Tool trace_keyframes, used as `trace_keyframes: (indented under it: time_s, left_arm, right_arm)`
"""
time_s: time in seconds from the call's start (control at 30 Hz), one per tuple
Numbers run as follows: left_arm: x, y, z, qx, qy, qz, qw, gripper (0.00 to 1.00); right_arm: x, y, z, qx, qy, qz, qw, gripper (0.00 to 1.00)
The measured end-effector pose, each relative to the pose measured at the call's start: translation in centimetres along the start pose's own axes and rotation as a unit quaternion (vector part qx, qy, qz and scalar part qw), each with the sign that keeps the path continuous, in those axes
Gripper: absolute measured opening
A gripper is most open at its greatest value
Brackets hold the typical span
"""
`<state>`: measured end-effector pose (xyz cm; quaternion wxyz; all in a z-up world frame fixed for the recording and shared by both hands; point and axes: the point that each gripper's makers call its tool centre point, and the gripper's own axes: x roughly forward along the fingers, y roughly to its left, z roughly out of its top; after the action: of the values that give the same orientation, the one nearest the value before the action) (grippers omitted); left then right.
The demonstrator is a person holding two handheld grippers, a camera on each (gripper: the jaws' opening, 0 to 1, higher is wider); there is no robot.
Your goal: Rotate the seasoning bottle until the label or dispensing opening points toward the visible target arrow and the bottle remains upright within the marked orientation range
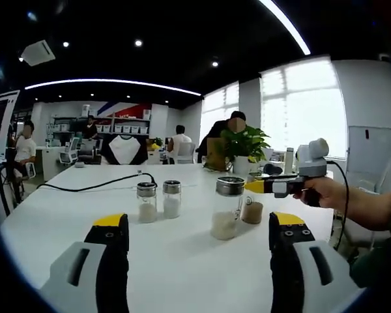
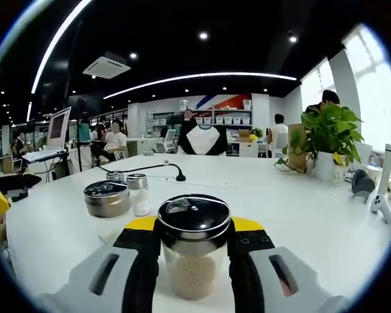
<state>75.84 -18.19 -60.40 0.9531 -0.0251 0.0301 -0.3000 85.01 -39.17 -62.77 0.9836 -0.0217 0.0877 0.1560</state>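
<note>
Gripping seasoning bottle (image 2: 194,251) upright between jaws, right gripper (image 2: 194,261) closed on glass, mid-table (image 2: 300,202). Left gripper (image 1: 199,244) wide open, empty, farther off. No arrow discernible.

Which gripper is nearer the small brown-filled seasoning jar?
Right. The right gripper has its jaws on either side of the small jar, apparently closed on it. The left gripper hovers open, short of the jars.
</note>
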Motion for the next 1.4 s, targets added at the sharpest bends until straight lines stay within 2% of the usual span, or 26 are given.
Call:
trace_keyframes:
  time_s: [0.3, 0.5, 0.77, 0.93, 1.17, 1.4]
  left_arm:
    - [0.0, 0.2, 0.0, -0.003, -0.001, 0.000, 1.0000, 0.94]
    - [0.0, 0.5, 0.0, -0.010, -0.002, 0.003, 0.9999, 0.94]
    - [0.0, 0.4, 0.1, -0.008, -0.003, 0.002, 1.0000, 0.94]
    - [0.0, 0.3, 0.3, -0.012, -0.007, 0.000, 0.9999, 0.94]
    - [-0.1, 0.3, 0.2, -0.013, -0.004, 0.000, 0.9999, 0.94]
    - [-0.1, 0.4, 0.4, -0.014, -0.008, 0.001, 0.9999, 0.94]
  right_arm:
    - [0.0, 0.2, 0.0, -0.006, 0.003, 0.054, 0.9985, 0.39]
    - [-0.1, 0.5, -0.1, -0.016, 0.008, 0.105, 0.9943, 0.39]
    - [-0.4, 0.6, -0.2, -0.019, 0.009, 0.152, 0.9881, 0.39]
    - [-0.4, 0.8, -0.2, -0.028, 0.010, 0.186, 0.9820, 0.39]
    - [-0.6, 1.1, -0.3, -0.037, 0.009, 0.247, 0.9682, 0.39]
    - [-0.8, 1.2, -0.3, -0.041, 0.012, 0.284, 0.9580, 0.39]
